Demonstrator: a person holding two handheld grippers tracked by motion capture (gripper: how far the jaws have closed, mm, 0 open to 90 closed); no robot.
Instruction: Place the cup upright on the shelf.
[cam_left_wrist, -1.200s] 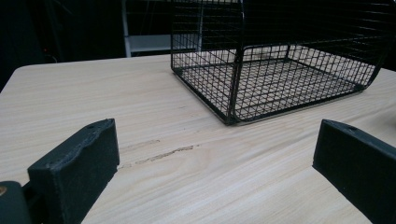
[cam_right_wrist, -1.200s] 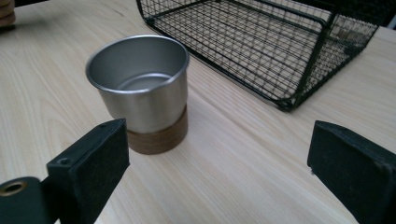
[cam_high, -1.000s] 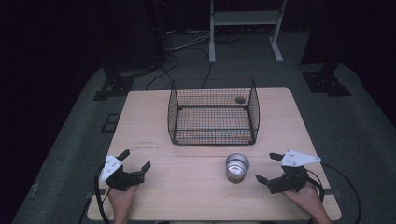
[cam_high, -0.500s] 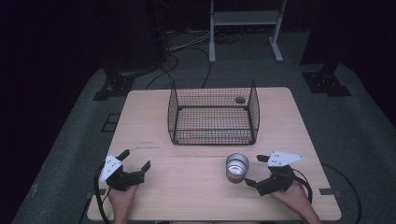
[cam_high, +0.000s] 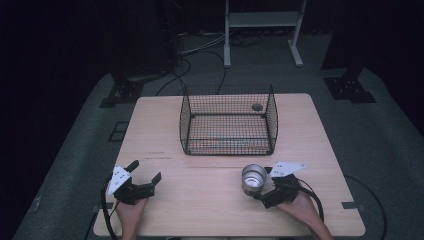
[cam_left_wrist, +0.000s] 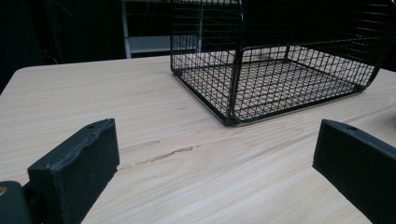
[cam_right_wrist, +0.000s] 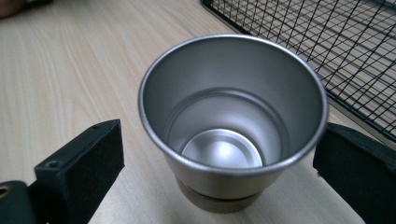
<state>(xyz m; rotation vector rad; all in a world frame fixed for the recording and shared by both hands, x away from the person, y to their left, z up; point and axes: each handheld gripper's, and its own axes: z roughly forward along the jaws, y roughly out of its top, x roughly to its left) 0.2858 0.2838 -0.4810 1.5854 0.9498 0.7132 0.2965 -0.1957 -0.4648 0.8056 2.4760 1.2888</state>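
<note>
While the wire basket (cam_high: 228, 120) sits upright toward the far middle of the pale wooden worktop (cam_high: 210, 200), all the action is on the near side of it. Just in front of the basket's near right corner stands a metal cup (cam_high: 253, 178), upright, mouth up, shiny and empty inside, with a darker band around its base. The right gripper (cam_high: 265, 192) is right up against it: in the right gripper view the cup (cam_right_wrist: 232, 126) stands between the two black fingers (cam_right_wrist: 79, 165), which are spread wide, one on each side, and neither is pressing on the wall as far as I can tell. The right hand (cam_high: 302, 212) comes in from the near edge, its cable looping off behind it. Well to the near left of the basket, the left gripper (cam_high: 145, 174) rests low by the worktop's near edge, held by the left hand (cam_high: 131, 212). Its fingers (cam_left_wrist: 77, 165) stand wide apart with bare wood between them, pointing towards the basket (cam_left_wrist: 280, 60). A small dark round object (cam_high: 257, 106) shows at the basket's far right corner; what it is, I cannot tell.
</note>
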